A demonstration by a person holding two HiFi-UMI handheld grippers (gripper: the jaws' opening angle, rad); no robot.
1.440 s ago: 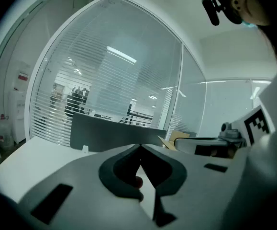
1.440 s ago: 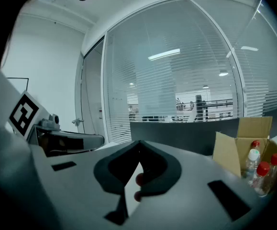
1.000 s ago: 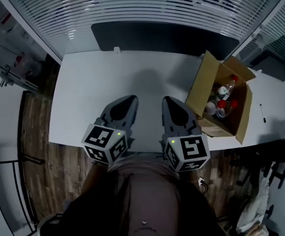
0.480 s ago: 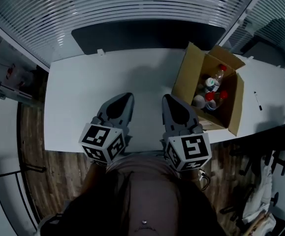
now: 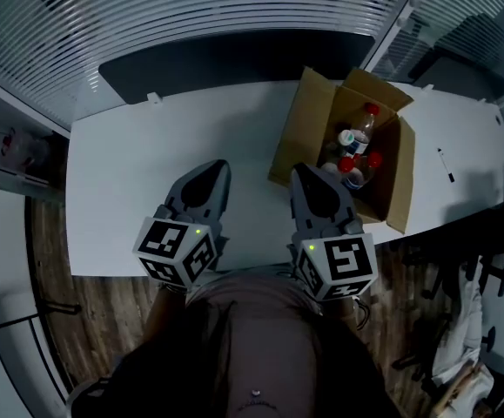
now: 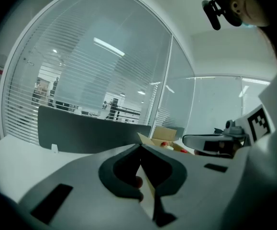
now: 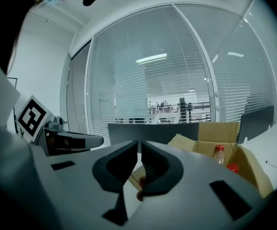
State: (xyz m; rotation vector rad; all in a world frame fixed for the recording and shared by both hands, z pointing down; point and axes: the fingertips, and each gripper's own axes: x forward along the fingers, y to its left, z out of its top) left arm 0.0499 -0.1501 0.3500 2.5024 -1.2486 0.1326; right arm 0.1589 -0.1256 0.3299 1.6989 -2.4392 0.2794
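Both grippers hover side by side over the near edge of a white table (image 5: pixel 138 172). My left gripper (image 5: pixel 215 169) (image 6: pixel 140 147) has its jaws touching at the tips, with nothing between them. My right gripper (image 5: pixel 299 174) (image 7: pixel 139 145) shows a narrow slit between its jaw tips and holds nothing. Just ahead and to the right of it stands an open cardboard box (image 5: pixel 293 138) (image 7: pixel 215 133) (image 6: pixel 163 133). A few clear bottles with red caps (image 5: pixel 356 142) (image 7: pixel 218 155) are inside the box.
A dark partition panel (image 5: pixel 234 59) (image 6: pixel 81 133) runs along the table's far edge, with glass walls and blinds behind it. A pen (image 5: pixel 444 164) lies on the table right of the box. Wooden floor shows left of the table. The person's body is below the grippers.
The views have swung right: the box now lies closer in front of my right gripper and shows in the left gripper view. The right jaws have parted slightly.
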